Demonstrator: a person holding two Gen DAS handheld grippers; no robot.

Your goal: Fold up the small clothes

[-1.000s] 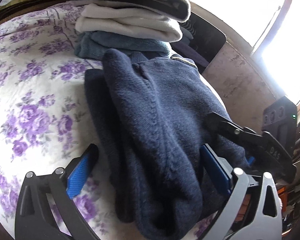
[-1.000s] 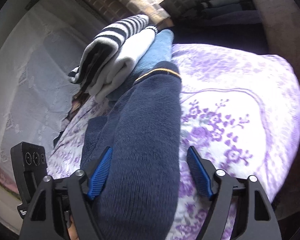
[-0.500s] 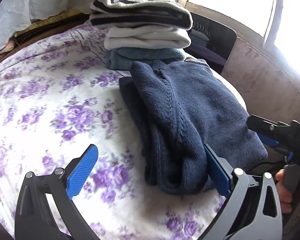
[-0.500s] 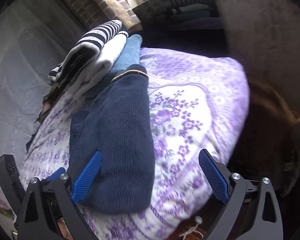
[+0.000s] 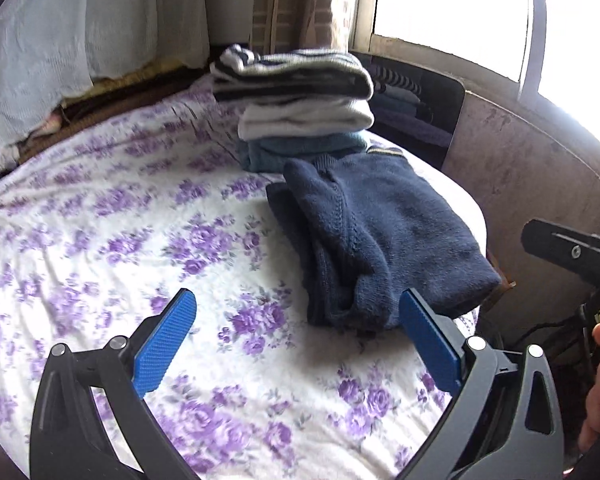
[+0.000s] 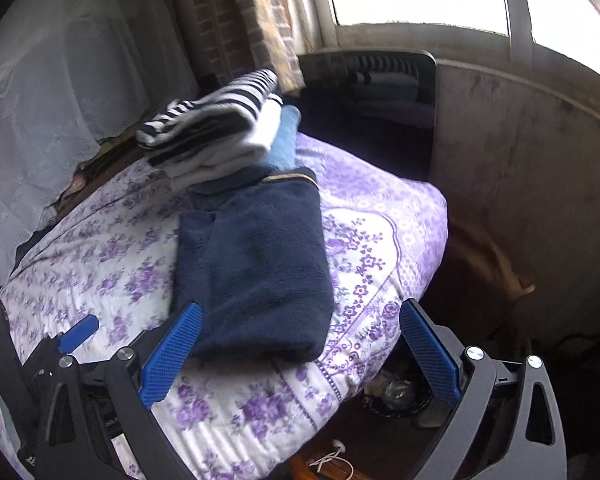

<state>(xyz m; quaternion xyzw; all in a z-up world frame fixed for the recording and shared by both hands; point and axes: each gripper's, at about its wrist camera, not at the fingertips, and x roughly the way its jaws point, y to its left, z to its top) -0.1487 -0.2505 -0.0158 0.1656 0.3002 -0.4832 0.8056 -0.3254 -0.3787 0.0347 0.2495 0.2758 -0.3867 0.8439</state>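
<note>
Two grippers hung clear of the bed, both spread wide with nothing between the blue pads: the left gripper (image 5: pixel 296 344) over the floral bedspread (image 5: pixel 112 248), the right gripper (image 6: pixel 298 354) at the mattress corner, its jaws having just been opening off the cloth. Folded into a thick block, the navy sweater (image 5: pixel 380 236) lay at about two o'clock of the bed in the left wrist view, touching the stack of folded clothes (image 5: pixel 300 116) at its twelve o'clock. To my eye, the fold looked finished, so the step in hand was the lift onto that stack. Doing it well called for both tongs pinching all layers low at opposite edges, raising together and level, so nothing slid open.
</note>
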